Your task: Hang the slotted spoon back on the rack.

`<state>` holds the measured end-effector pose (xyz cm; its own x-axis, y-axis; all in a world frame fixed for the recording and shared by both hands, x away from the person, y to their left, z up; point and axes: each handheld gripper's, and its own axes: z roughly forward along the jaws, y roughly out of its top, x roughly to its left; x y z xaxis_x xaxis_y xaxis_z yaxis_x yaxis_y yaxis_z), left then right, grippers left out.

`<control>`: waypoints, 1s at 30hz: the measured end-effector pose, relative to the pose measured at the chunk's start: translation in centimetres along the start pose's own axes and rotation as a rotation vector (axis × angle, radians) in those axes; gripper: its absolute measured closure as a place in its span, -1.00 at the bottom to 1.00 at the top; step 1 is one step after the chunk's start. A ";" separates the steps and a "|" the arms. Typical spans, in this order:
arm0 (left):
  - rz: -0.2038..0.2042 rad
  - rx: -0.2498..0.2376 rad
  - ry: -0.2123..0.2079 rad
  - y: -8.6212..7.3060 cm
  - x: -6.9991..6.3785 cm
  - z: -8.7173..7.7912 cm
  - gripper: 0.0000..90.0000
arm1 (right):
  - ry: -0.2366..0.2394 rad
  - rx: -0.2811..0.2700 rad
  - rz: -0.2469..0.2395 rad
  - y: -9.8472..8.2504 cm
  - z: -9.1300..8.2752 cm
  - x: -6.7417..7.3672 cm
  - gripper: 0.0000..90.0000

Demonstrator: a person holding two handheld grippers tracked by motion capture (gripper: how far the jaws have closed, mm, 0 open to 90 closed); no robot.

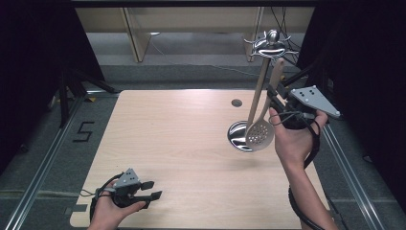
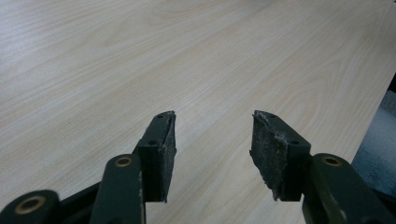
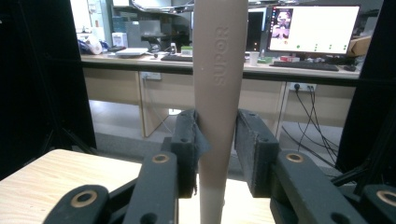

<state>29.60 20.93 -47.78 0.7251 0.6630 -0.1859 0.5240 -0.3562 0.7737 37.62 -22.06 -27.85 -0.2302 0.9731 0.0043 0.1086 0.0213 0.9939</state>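
One slotted spoon (image 1: pixel 261 129) is held upright by its handle between the clamped jaws of the right gripper (image 1: pixel 277 98), at three o'clock on the table (image 1: pixel 182 143), presumably for hanging on the utensil stand (image 1: pixel 269 45). Parted and empty, the left gripper (image 1: pixel 151 190) is rested at seven o'clock.

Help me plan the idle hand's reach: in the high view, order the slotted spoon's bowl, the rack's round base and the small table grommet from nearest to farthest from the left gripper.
From the left gripper, at the table's near left:
1. Rack's round base, right of centre.
2. Slotted spoon's bowl, just beyond it, held up by the right gripper.
3. Table grommet, toward the far edge.
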 end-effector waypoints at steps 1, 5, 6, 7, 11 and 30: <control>-0.001 0.004 -0.002 0.0 0.0 0.0 0.09 | 0.003 -0.004 0.000 0.0 0.1 0.0 0.56; 0.000 -0.002 0.000 0.0 0.0 0.0 0.09 | -0.003 0.002 -0.009 0.0 0.2 0.0 0.56; 0.000 0.001 -0.001 0.0 0.0 0.0 0.09 | -0.004 0.002 -0.014 0.0 0.3 0.0 0.56; 0.001 0.003 -0.002 0.0 0.0 0.0 0.09 | 0.000 0.008 -0.008 0.0 0.3 0.1 0.56; 0.000 -0.001 -0.001 0.0 0.0 0.0 0.09 | -0.005 0.010 -0.019 0.0 0.5 0.0 0.56; 0.001 -0.001 0.005 0.0 0.0 0.1 0.09 | -0.007 0.033 -0.005 -0.2 1.3 0.1 0.56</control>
<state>29.64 20.84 -47.87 0.7235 0.6659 -0.1819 0.5228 -0.3565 0.7743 38.79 -21.63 -28.16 -0.2243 0.9745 -0.0013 0.1397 0.0334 0.9896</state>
